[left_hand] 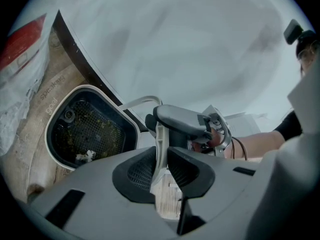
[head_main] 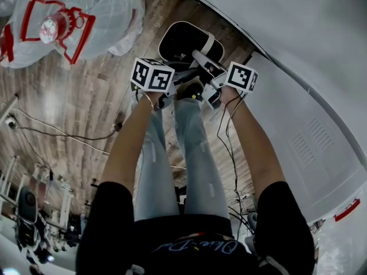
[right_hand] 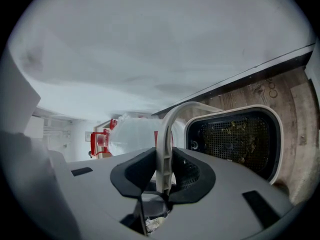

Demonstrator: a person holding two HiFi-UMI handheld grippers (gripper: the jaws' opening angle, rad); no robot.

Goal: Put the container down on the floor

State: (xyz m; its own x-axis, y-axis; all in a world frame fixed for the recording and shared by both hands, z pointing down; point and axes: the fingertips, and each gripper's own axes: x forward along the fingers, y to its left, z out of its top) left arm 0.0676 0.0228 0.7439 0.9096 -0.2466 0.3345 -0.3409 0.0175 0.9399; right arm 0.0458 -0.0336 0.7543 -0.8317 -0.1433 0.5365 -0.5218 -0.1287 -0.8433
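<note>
The container (head_main: 182, 42) is a white-rimmed tub with a black mesh inside holding bits of debris, also seen as the container (left_hand: 90, 129) and the container (right_hand: 235, 136). It sits low over the wooden floor (head_main: 69, 96), close to the white wall; I cannot tell whether it touches the boards. Its thin white bail handle (left_hand: 159, 134) arches up between both grippers. My left gripper (left_hand: 160, 166) is shut on the handle, and the right gripper (right_hand: 164, 171) is shut on the handle (right_hand: 165, 134) as well. From the head view, the left gripper (head_main: 172, 90) and right gripper (head_main: 209, 87) meet above the tub.
A clear plastic bag (head_main: 69, 16) with red print lies on the floor to the left. A white wall or panel (head_main: 304, 107) runs along the right. Black cables (head_main: 57, 133) trail over the boards. The person's jeans-clad legs (head_main: 172, 159) stand below the grippers.
</note>
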